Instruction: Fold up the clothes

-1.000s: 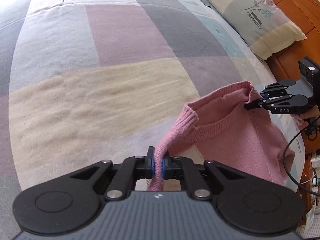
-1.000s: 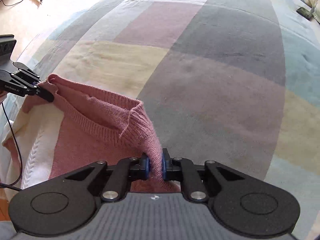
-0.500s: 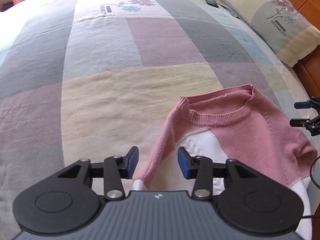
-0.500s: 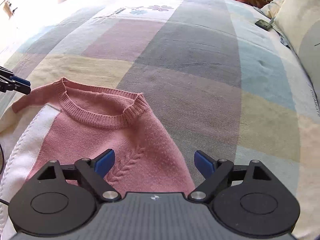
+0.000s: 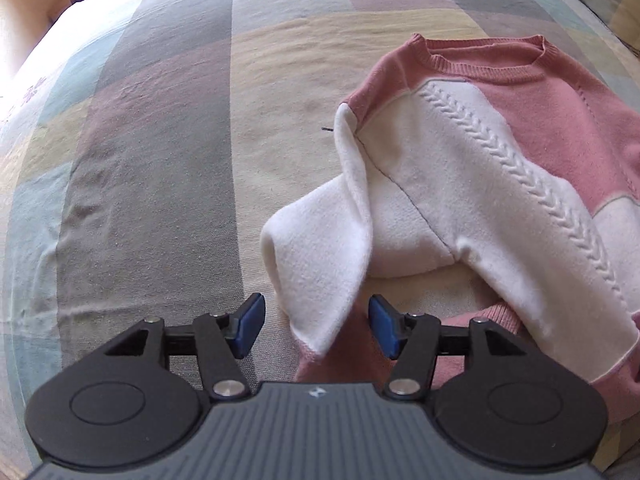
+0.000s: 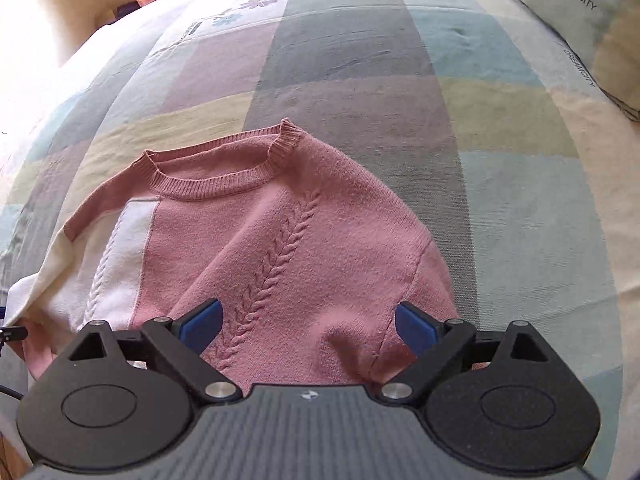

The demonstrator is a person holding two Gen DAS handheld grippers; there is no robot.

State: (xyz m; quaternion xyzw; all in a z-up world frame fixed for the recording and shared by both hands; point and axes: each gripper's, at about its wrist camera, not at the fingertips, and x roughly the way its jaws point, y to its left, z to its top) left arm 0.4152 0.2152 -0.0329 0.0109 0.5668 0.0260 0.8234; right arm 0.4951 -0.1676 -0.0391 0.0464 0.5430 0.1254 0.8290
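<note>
Left wrist view: left gripper (image 5: pixel 316 326) spread, blue pads either side of white sleeve (image 5: pixel 320 256) at 6 o'clock, not pinching; pink-and-white knitted sweater (image 5: pixel 500 152) flat on pastel checked bedspread (image 5: pixel 160 152), neckline toward 1 o'clock; right wrist view: right gripper (image 6: pixel 308 326) spread above pink body.

sweater (image 6: pixel 304 248) on patchwork bed (image 6: pixel 500 168)

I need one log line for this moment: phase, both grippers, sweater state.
phase: sweater laid on bed | left gripper: open | right gripper: open | sleeve: crumpled, unfolded
</note>
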